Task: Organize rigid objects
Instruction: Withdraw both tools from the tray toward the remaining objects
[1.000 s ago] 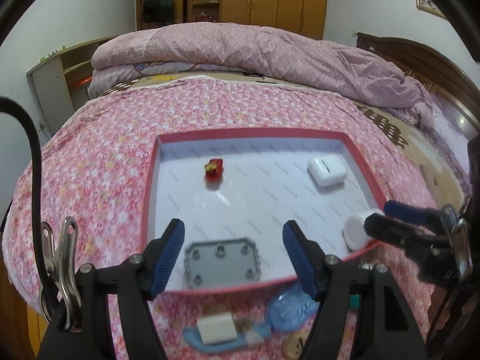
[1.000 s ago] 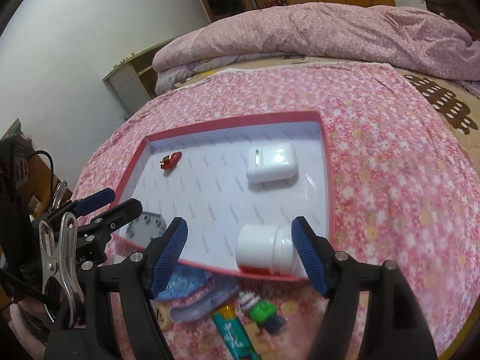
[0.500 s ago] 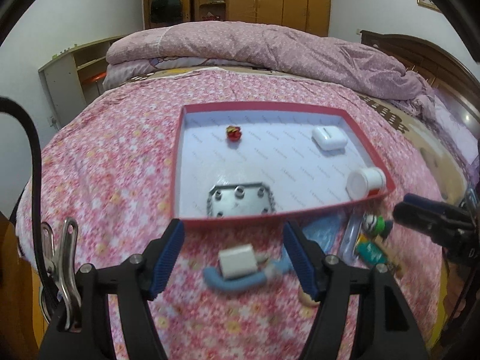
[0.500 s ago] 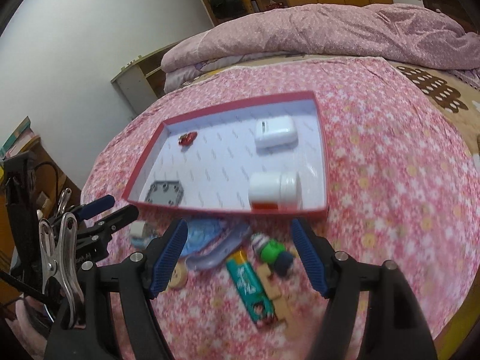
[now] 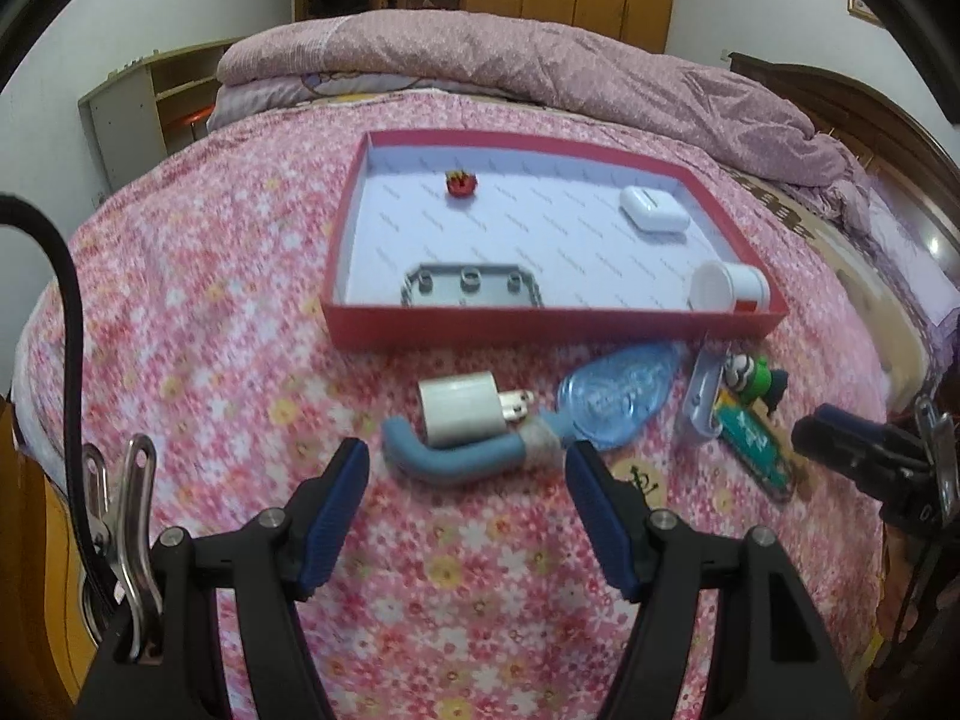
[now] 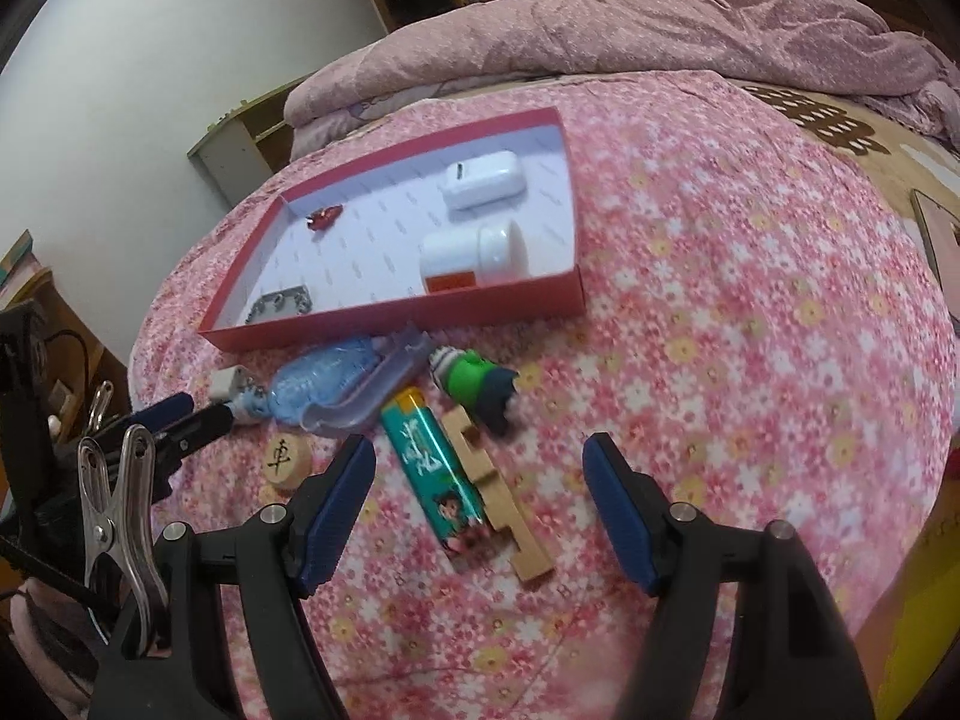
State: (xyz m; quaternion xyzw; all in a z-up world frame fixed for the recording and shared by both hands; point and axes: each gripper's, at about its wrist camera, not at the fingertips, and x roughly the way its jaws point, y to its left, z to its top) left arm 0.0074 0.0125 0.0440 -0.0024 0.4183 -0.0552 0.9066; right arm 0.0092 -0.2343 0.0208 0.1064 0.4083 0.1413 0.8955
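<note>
Both grippers, left [image 5: 465, 468] and right [image 6: 480, 462], gaping empty | lighter [image 6: 433, 468] lying rigid, light, slick – gripping across flat sides.

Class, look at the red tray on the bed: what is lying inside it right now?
Inside the red tray: a grey studded plate, a small red toy, a white earbud case and a white bottle on its side. The near wall hides the plate's front edge.

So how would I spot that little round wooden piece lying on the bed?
Find the red tray on the flowered bedspread, then look at the clutter on the bedspread outside its near wall. Nearer than the clear blue plastic piece and left of the teal lighter lies the wooden disc, the only round, flat one, with a black character on top.
</note>
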